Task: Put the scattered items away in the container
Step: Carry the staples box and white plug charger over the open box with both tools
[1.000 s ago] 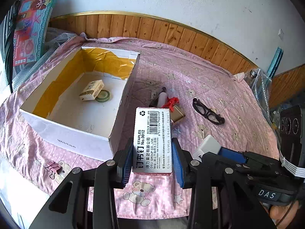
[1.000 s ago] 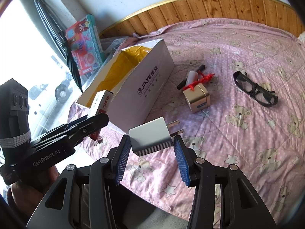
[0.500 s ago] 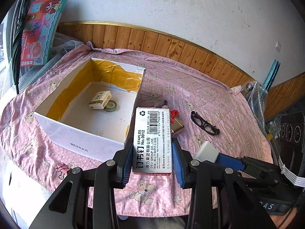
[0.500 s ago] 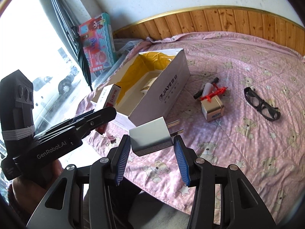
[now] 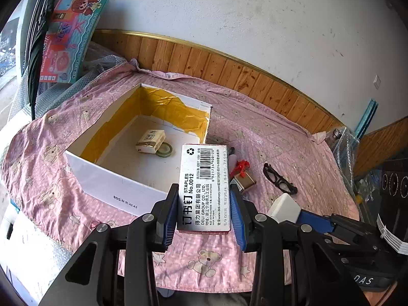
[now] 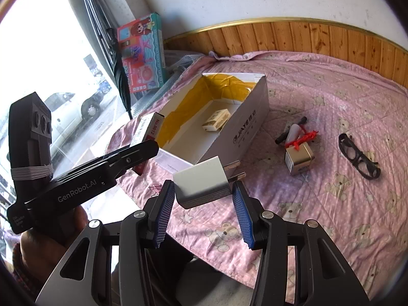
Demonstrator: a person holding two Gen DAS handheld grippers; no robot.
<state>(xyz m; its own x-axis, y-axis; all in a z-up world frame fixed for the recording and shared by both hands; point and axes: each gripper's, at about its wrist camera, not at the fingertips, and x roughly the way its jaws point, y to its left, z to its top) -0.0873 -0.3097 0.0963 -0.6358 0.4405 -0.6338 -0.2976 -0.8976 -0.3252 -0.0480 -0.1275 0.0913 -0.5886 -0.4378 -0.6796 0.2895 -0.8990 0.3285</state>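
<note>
My left gripper [image 5: 204, 209] clamps the staples [image 5: 205, 186], my right [image 6: 204, 204] the charger [image 6: 204, 182], both short of the box [image 5: 112, 186]. Two items sit inside; glasses [image 6: 358, 158], tin [image 6: 299, 158] remain on the bed.

Bright daylight. Right wrist view: window [image 6: 51, 76] blown out at 9–10 o'clock. Both views sharp at centre, strong fisheye bending and dark vignette at edges. Soft shadows under box [image 5: 122, 191] and fingers [image 5: 168, 216].

Matt cardboard box [image 5: 107, 183], glossy metal tin [image 6: 299, 158], cotton quilt [image 6: 331, 102]
</note>
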